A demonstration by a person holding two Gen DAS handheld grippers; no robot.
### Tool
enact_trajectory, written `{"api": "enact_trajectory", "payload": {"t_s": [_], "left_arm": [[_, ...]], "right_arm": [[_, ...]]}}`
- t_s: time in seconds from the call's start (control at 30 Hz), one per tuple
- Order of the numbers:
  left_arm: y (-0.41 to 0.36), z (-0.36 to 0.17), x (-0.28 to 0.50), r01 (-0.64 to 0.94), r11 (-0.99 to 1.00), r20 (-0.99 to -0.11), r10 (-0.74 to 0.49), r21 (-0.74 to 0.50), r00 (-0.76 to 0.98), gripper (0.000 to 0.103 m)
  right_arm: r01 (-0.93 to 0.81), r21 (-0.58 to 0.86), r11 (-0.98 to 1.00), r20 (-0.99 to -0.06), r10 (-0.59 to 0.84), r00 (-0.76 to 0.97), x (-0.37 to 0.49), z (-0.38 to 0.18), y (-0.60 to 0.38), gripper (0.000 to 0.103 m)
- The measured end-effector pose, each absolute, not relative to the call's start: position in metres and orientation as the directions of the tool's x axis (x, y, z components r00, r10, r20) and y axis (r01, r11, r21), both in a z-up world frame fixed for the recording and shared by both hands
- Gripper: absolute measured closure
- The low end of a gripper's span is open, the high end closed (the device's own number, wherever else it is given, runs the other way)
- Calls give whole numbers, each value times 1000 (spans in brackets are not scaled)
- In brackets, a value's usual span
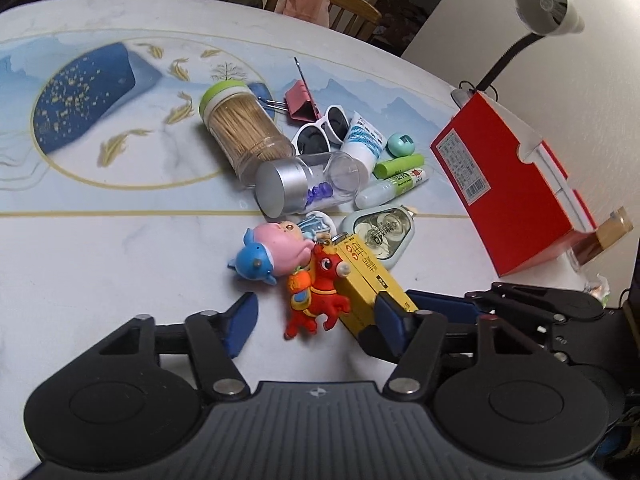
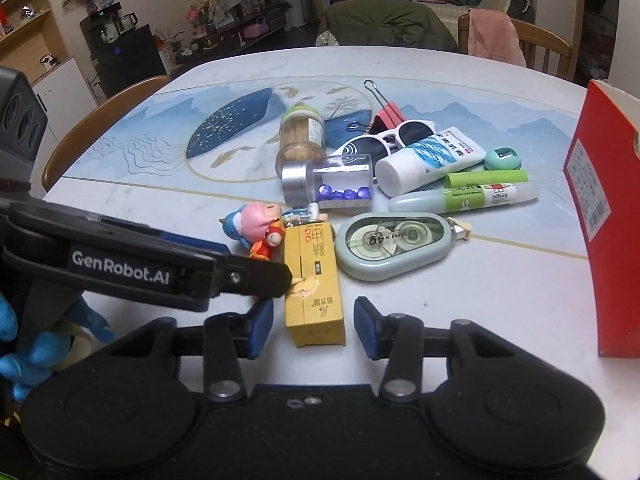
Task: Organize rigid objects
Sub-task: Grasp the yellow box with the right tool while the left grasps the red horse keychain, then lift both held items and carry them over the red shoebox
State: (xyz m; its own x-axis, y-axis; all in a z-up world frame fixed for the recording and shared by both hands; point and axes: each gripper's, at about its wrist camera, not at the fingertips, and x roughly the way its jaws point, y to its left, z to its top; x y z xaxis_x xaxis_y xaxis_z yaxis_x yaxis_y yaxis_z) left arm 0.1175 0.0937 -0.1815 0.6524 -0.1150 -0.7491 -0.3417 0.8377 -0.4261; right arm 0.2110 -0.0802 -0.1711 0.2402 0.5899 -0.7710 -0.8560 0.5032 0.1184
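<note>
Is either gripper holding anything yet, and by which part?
Nothing is held. The right gripper straddles the yellow box's near end, pads apart from it. The left gripper brackets the red horse, open.

Little things in a messy pile on the table, w/ a red box at the side.

Yellow box (image 2: 315, 280) lies flat at the front, red horse toy (image 1: 316, 292) touching its side. Pink and blue doll (image 1: 272, 254) lies just beside the horse. Pale green tape roller (image 2: 394, 245) lies flat near the yellow box. Clear jar (image 2: 328, 185) w/ silver lid, on its side, purple beads in it. Toothpick jar (image 1: 244, 130) w/ green lid, tipped over. White sunglasses (image 1: 320, 130), white and blue tube (image 2: 428, 158), green glue stick (image 2: 464, 194) & pink clip (image 1: 302, 102) behind. Red box (image 1: 508, 188) stands up at the right.
</note>
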Motion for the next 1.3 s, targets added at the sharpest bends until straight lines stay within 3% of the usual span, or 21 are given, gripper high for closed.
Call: {"api": "enact_trajectory", "payload": {"t_s": [0.1,0.23,0.4,1.3], "left_arm": [[95,-182,119,-346,825,-743,-128,-448,656,46],[96,-182,121,-340,810,-732,-151,-477,664,59],[94,-178,119,-344,811,-729,-142,-474,670,71],[61,-156,92,-296,817,-712,-185,-495,677,72]], "right_arm": [[-860,116,497,-771,591,237,212,-172,-77,61],[-867,96,488,-776,583,242,212,-174,-70,62],[-864,93,494,-781,575,245,213,-175,-69,72],[-730,222,646,-734,604,312,197,-131,-158,75]]}}
